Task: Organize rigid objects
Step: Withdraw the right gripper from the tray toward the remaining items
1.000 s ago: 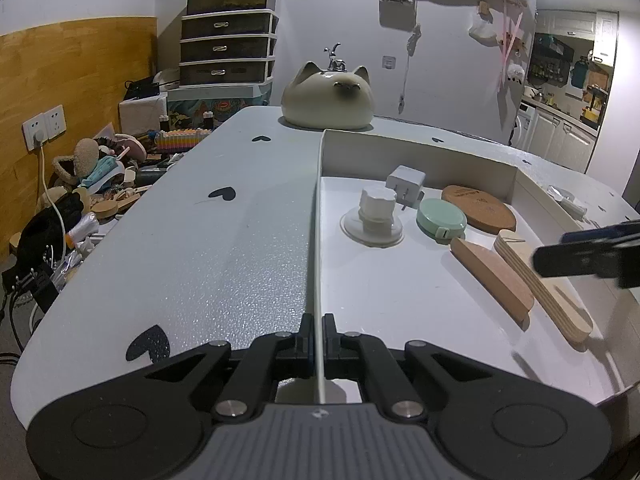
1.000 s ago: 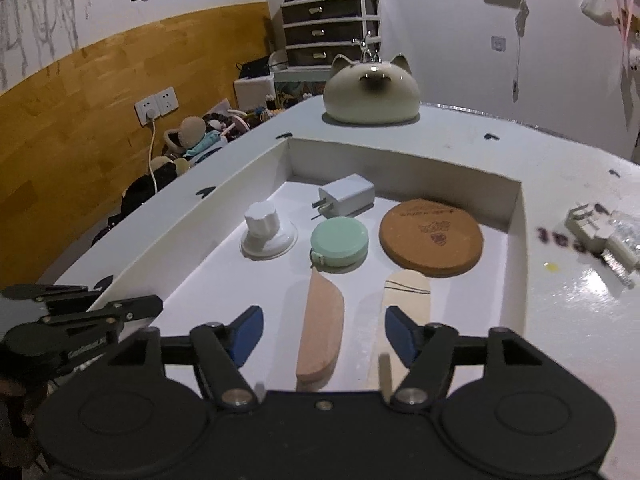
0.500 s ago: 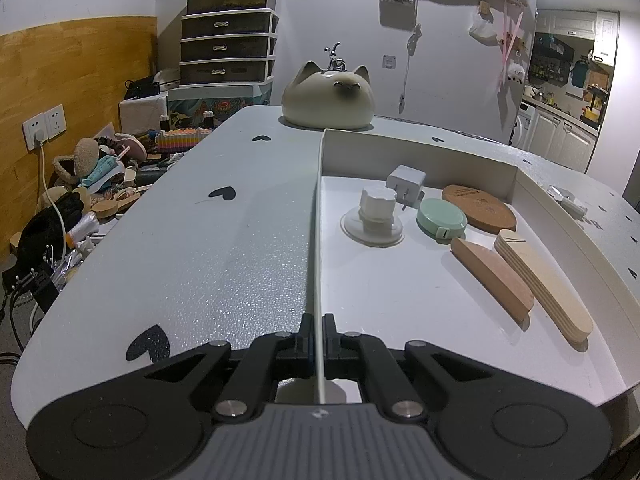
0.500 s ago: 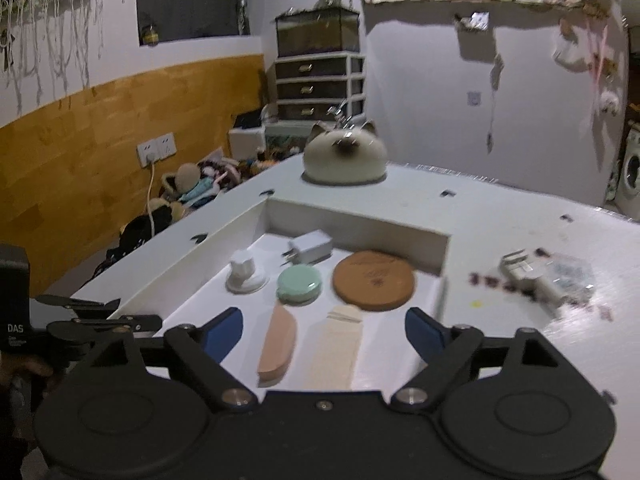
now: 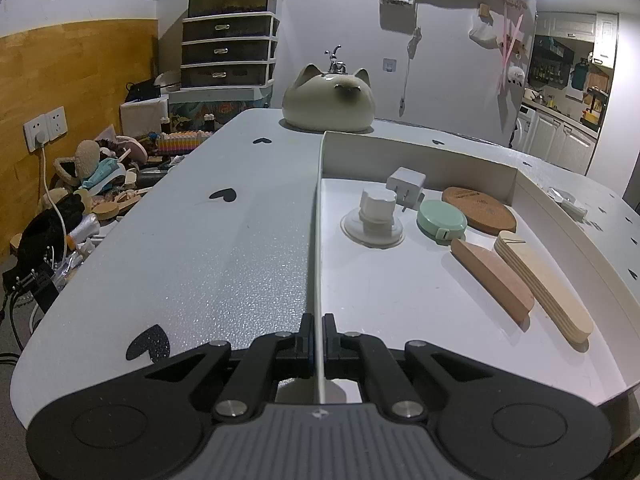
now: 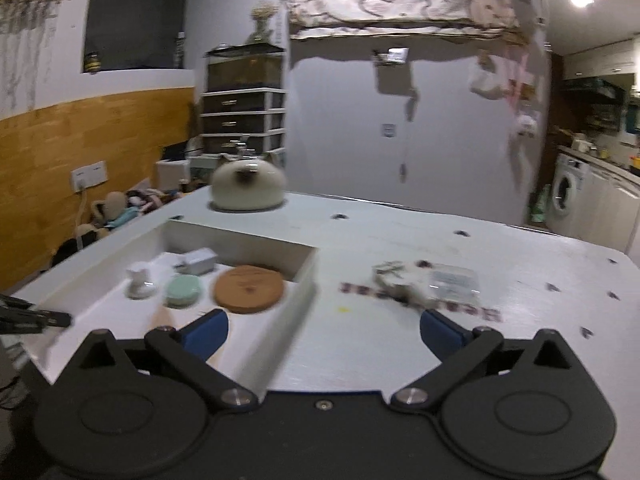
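My left gripper [image 5: 319, 336] is shut on the thin left wall of the white tray [image 5: 320, 216]. In the tray lie a white suction knob [image 5: 374, 216], a white charger [image 5: 406, 184], a mint round case [image 5: 441, 222], a cork coaster [image 5: 478, 208], a brown wooden piece [image 5: 494, 278] and a pale plywood piece [image 5: 542, 284]. My right gripper [image 6: 324, 330] hovers over the table just right of the tray wall [image 6: 304, 276]. Its blue-padded jaws are opening wide and nothing is between them. Beyond it lie a white plug [image 6: 394, 280] and a clear bag [image 6: 454, 282].
A cat-shaped ceramic pot [image 5: 329, 98] stands at the table's far end behind the tray. The white table [image 5: 224, 248] has black heart marks. Clutter covers the floor [image 5: 92, 196] at the left, below a drawer unit [image 5: 228, 52].
My right gripper has swung right and drawn back from over the tray, its jaws spreading wider, and it has left the left wrist view. The left gripper has stayed put.
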Available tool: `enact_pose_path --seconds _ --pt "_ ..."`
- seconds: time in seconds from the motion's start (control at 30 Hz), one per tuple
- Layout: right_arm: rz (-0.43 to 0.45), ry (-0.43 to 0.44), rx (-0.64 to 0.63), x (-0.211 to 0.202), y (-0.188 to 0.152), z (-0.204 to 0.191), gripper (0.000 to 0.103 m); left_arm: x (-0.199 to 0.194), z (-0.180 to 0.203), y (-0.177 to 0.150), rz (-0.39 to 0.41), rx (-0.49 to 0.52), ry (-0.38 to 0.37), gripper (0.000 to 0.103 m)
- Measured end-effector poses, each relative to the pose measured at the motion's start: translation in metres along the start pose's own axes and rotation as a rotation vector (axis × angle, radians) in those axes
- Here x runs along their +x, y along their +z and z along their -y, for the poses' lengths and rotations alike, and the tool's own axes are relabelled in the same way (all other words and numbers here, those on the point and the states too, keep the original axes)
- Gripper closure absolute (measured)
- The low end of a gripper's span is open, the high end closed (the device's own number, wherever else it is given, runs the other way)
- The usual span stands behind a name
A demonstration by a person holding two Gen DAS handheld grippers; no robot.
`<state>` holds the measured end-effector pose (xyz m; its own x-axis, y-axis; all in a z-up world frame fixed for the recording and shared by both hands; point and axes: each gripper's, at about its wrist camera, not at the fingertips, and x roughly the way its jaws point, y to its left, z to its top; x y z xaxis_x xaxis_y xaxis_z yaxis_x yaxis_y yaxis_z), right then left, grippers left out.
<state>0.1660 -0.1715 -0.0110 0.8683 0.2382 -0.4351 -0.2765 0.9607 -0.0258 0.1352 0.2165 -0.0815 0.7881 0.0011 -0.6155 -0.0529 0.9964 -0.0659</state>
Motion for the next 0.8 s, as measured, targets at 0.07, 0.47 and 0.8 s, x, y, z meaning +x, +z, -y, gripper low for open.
enact_pose_path --seconds 0.07,0.47,0.8 --pt "-0.007 -0.037 0.015 0.003 -0.008 0.012 0.000 -0.001 0.001 0.000 0.001 0.001 0.001 0.101" --pt "-0.049 -0.129 0.078 0.047 -0.037 0.066 0.000 -0.001 -0.001 -0.001 0.010 0.002 0.000 0.101" --pt "-0.049 -0.029 0.008 0.098 -0.001 0.079 0.016 -0.001 0.001 -0.001 0.014 0.023 -0.003 0.101"
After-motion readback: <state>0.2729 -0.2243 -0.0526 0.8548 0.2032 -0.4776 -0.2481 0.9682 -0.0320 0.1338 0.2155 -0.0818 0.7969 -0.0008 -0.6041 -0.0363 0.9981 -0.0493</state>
